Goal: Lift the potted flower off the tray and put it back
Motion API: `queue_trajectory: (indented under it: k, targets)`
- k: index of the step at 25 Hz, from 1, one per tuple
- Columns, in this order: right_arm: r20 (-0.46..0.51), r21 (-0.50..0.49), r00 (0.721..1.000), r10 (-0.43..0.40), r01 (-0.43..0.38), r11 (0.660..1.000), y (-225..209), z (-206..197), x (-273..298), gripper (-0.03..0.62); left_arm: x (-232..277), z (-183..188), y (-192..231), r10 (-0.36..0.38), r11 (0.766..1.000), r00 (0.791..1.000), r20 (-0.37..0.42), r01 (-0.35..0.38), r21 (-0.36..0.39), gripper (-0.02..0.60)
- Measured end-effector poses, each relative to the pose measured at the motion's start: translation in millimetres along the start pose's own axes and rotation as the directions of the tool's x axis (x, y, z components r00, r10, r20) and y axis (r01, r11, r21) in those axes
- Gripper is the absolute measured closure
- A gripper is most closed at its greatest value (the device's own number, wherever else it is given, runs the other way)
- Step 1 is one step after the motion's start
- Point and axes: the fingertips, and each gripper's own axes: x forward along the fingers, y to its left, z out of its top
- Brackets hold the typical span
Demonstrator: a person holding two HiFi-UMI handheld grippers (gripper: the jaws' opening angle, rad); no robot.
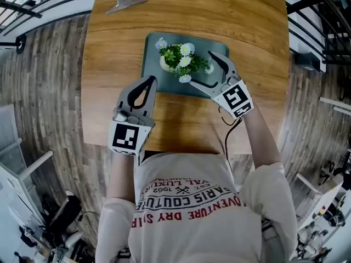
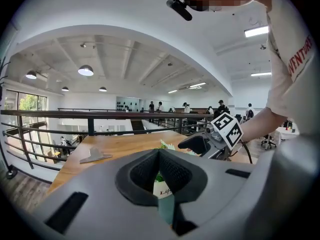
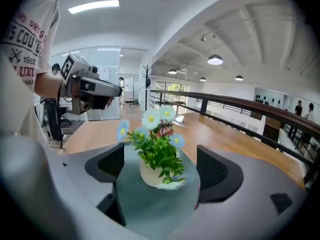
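Head view: a wooden table [image 1: 247, 21] carries a dark tray [image 1: 151, 73], and the potted flower [image 1: 180, 60] stands on the tray's far left part. The left gripper [image 1: 149, 81] hangs at the tray's near left corner with its jaw tips pressed together on nothing. The right gripper [image 1: 202, 68] reaches in from the tray's right side, jaws spread wide and aimed at the flower without touching it. A metal clip [image 1: 125, 2] lies at the table's far left edge.

Left gripper view: the left gripper [image 2: 159, 154] is clenched, tips meeting. Through the gap below them you catch a bit of the flower [image 2: 161, 188] pot and a sliver of tray [image 2: 167, 210] beyond. The right gripper [image 2: 196, 144] shows ahead to the right, the clip [image 2: 95, 155] off to the left.

Right gripper view: the right gripper [image 3: 161, 170] is released. The flower [image 3: 157, 151] stands upright on the tray [image 3: 155, 211], framed by the two pads with clear space on each side. The left gripper [image 3: 100, 91] shows at the upper left.
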Motion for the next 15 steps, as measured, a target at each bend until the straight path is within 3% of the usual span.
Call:
queue_trajectory:
  k: [7,8,10,12,15]
  targets:
    - [0.094,0.059,0.989,-0.117,0.112,0.992,5,37,-53,0.134,-11,35,-8,-0.035,0.998,0.998,0.049,0.033,0.058,0.569]
    - [0.118,0.089,0.977,-0.179,0.169,0.982,-1,45,-62,0.179,-11,41,-9,-0.039,0.997,0.998,0.059,0.035,0.069,0.569]
    - [0.159,0.161,0.932,-0.326,0.301,0.940,-16,56,-81,0.494,-14,52,-9,-0.046,0.995,0.996,0.081,0.039,0.088,0.569]
    - [0.173,0.201,0.900,-0.401,0.366,0.909,-19,61,-94,0.492,-19,60,-10,-0.058,0.994,0.994,0.095,0.048,0.103,0.569]
    - [0.180,0.223,0.868,-0.462,0.422,0.879,-14,68,-112,0.541,-29,70,-15,-0.081,0.990,0.990,0.112,0.066,0.128,0.569]
